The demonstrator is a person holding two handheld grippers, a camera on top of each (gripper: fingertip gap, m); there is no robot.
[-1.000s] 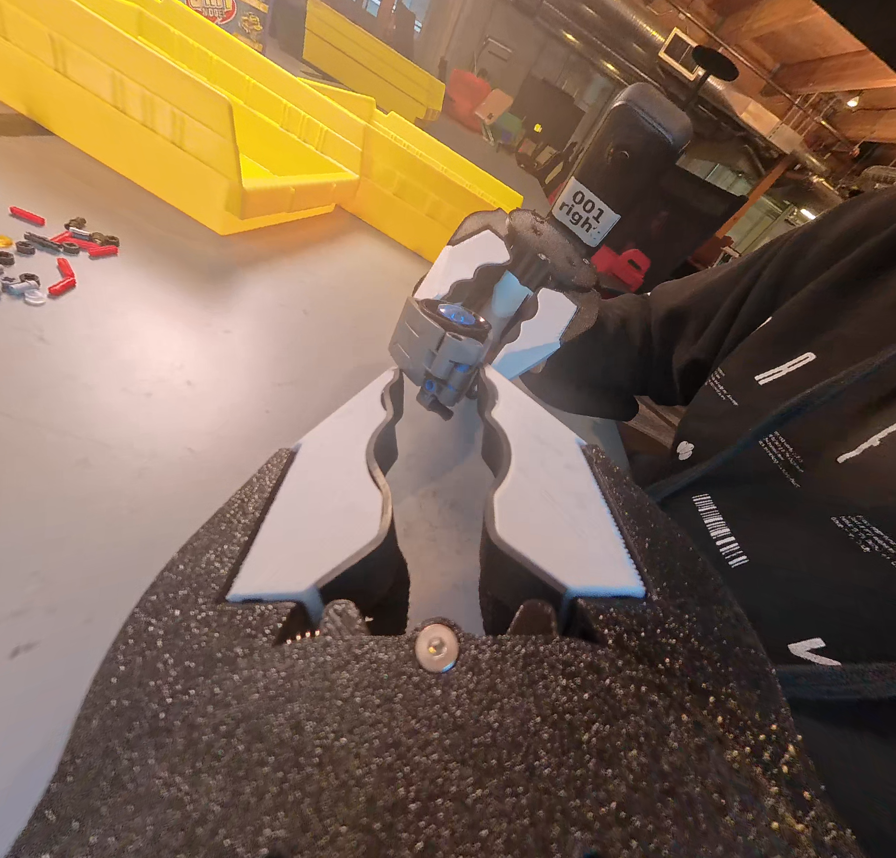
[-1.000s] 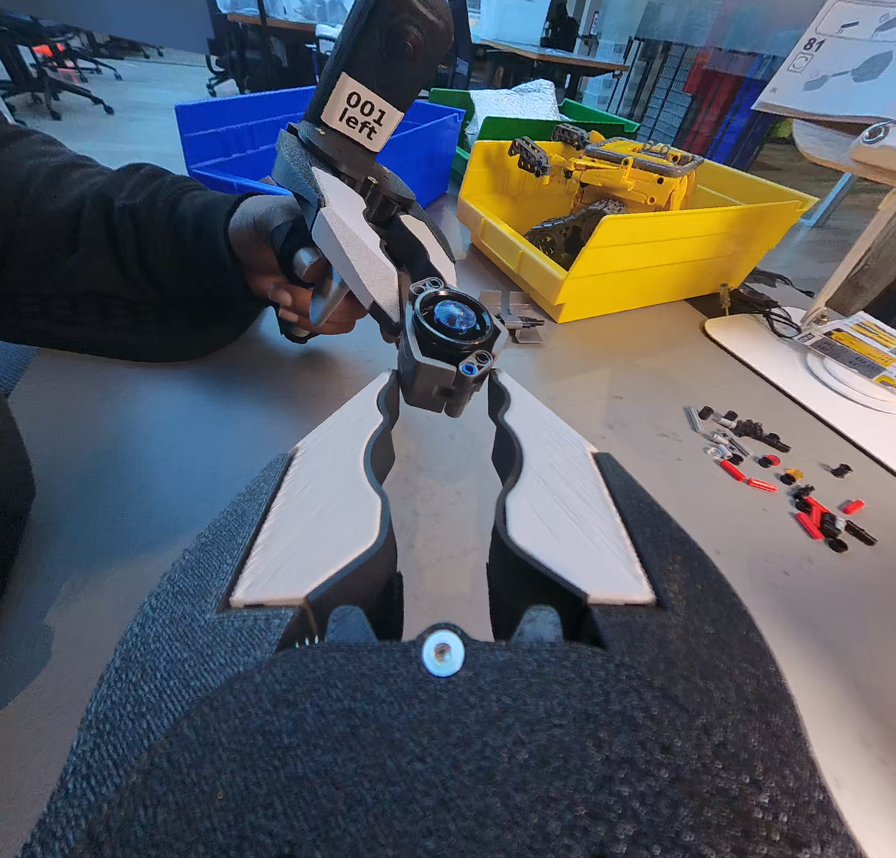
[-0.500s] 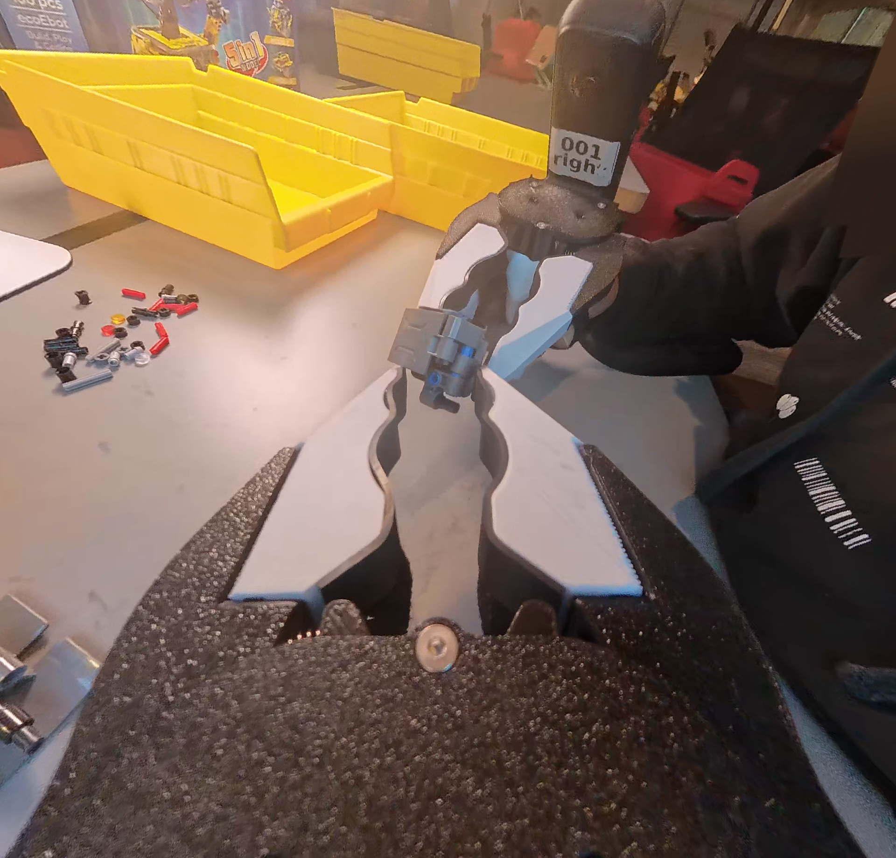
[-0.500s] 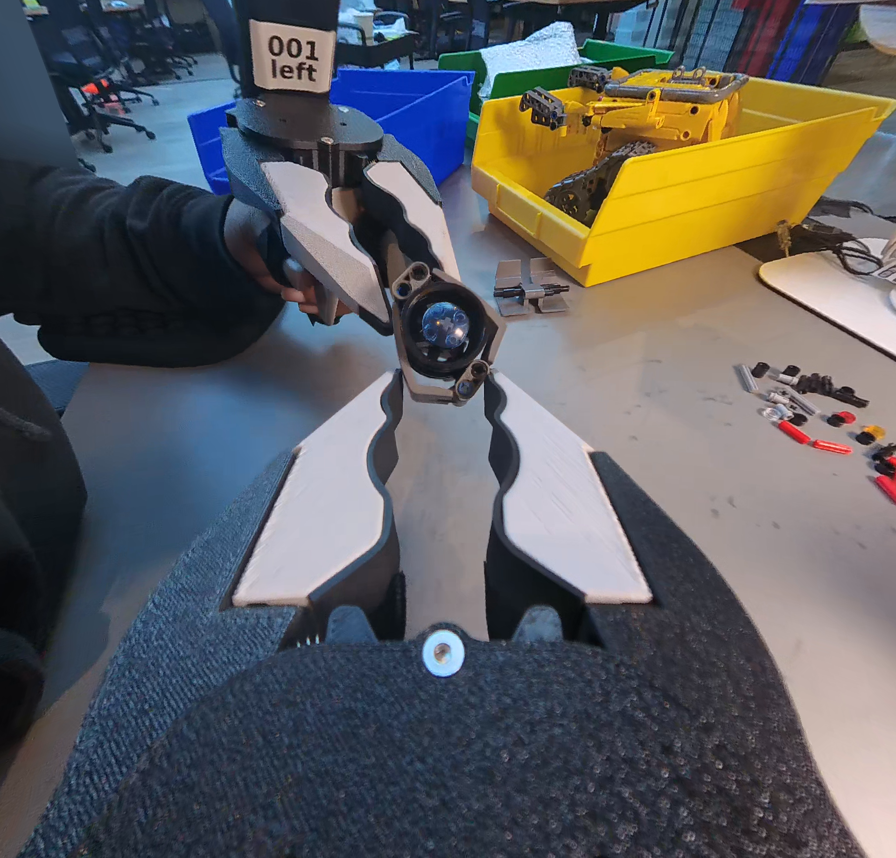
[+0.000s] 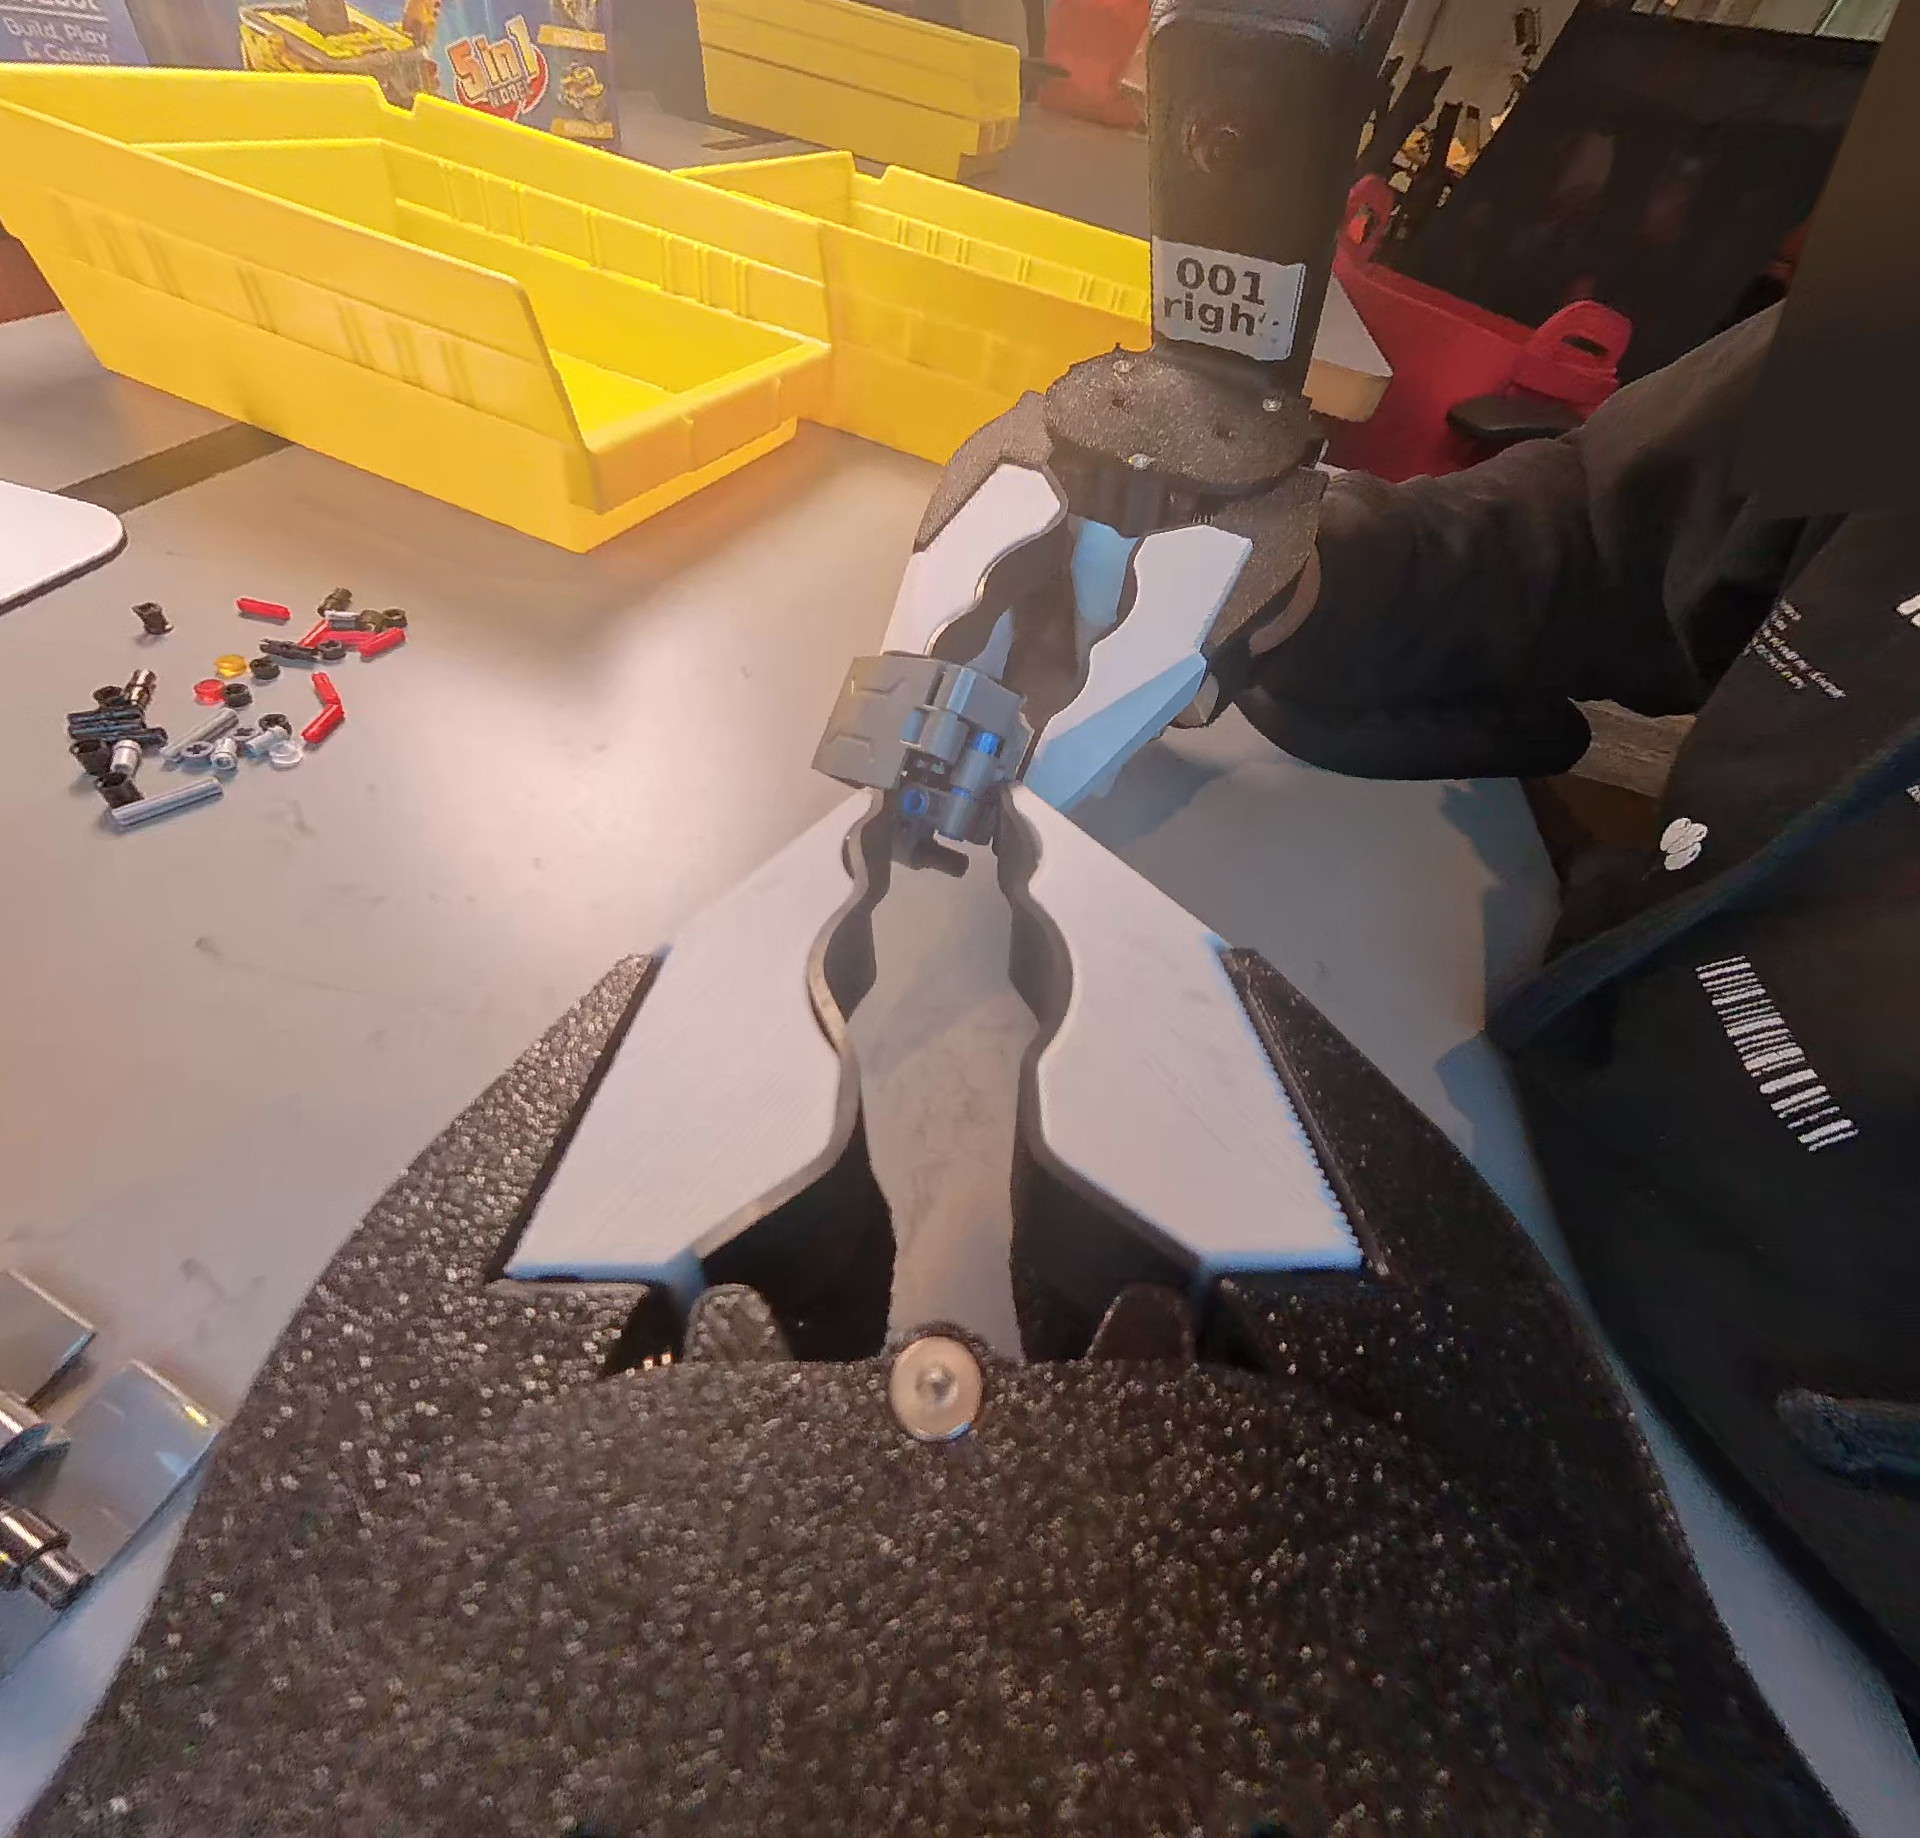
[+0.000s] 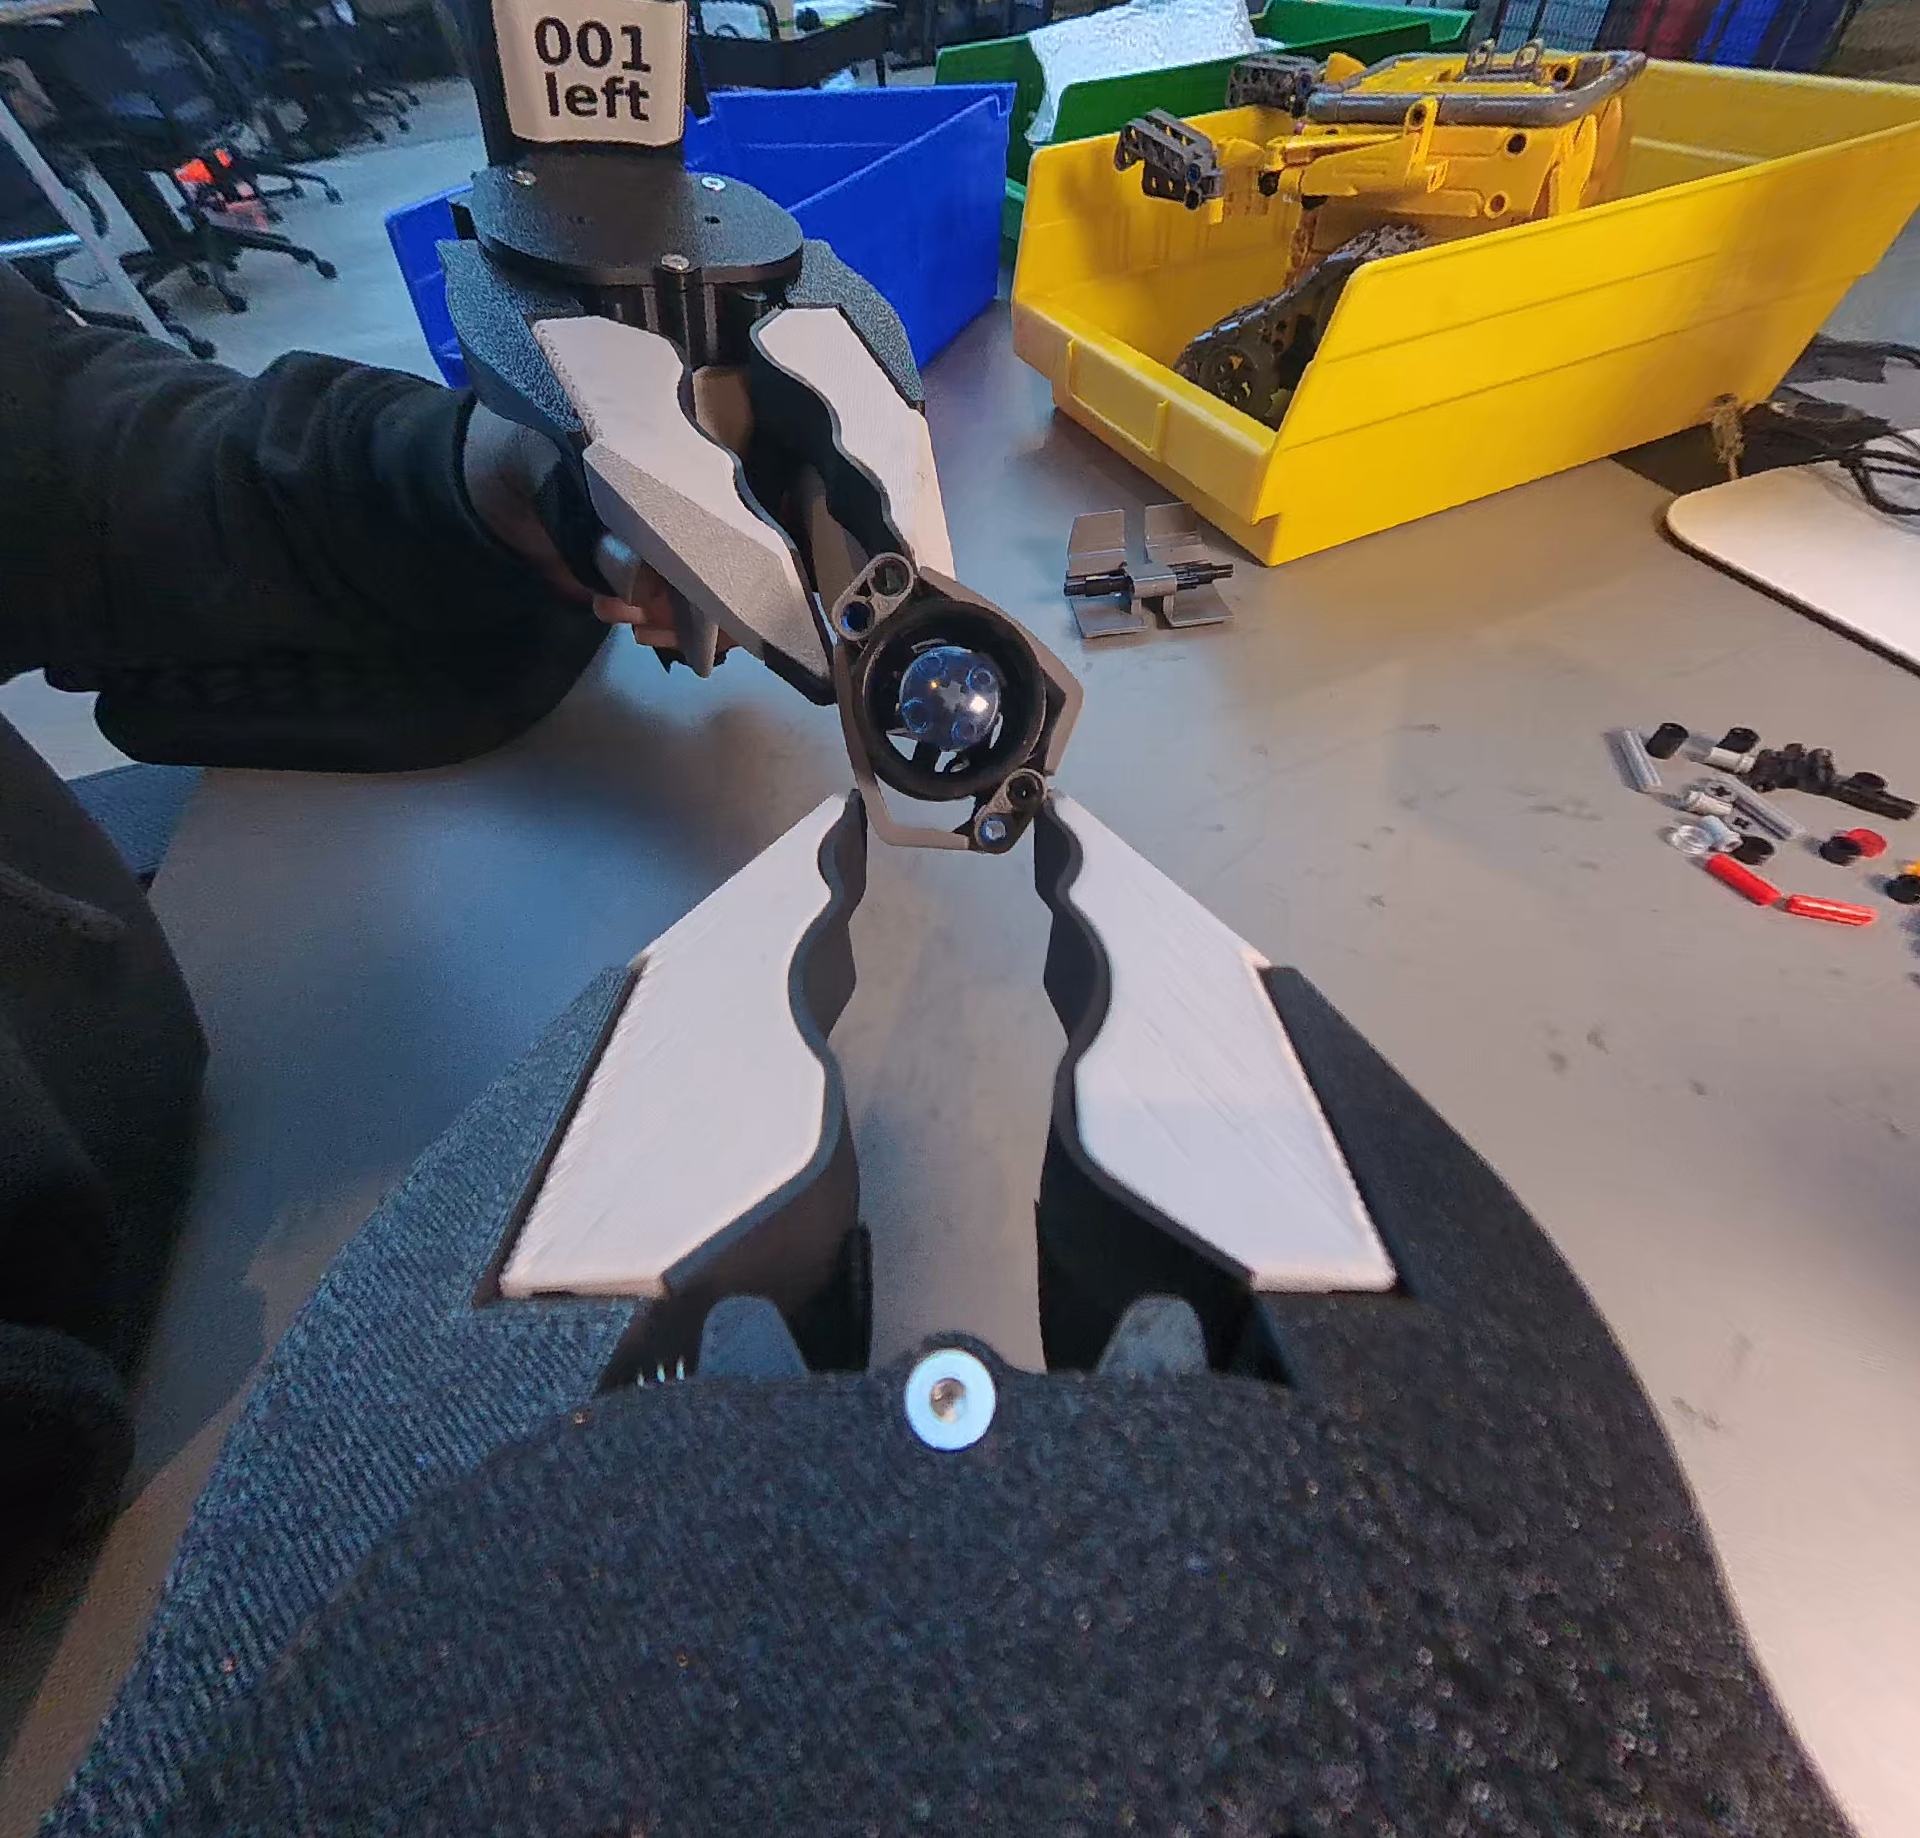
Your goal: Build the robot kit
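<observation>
A grey block assembly (image 6: 951, 713) with a round lens piece is clamped above the grey table (image 6: 1351, 749) by the tips of both the left gripper (image 5: 928, 820) and right gripper (image 6: 948, 814). Loose small parts (image 5: 223, 692) are scattered farther off; yellow bins (image 5: 416, 313) are set behind.

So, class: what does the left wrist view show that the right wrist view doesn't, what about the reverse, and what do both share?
Only the left wrist view shows the empty yellow bins and the picture box behind them.

Only the right wrist view shows the blue bin, the green bin and the yellow tracked model in its yellow bin.

Both show the grey eye-like assembly gripped between the left gripper and right gripper, plus the scattered small parts.
</observation>
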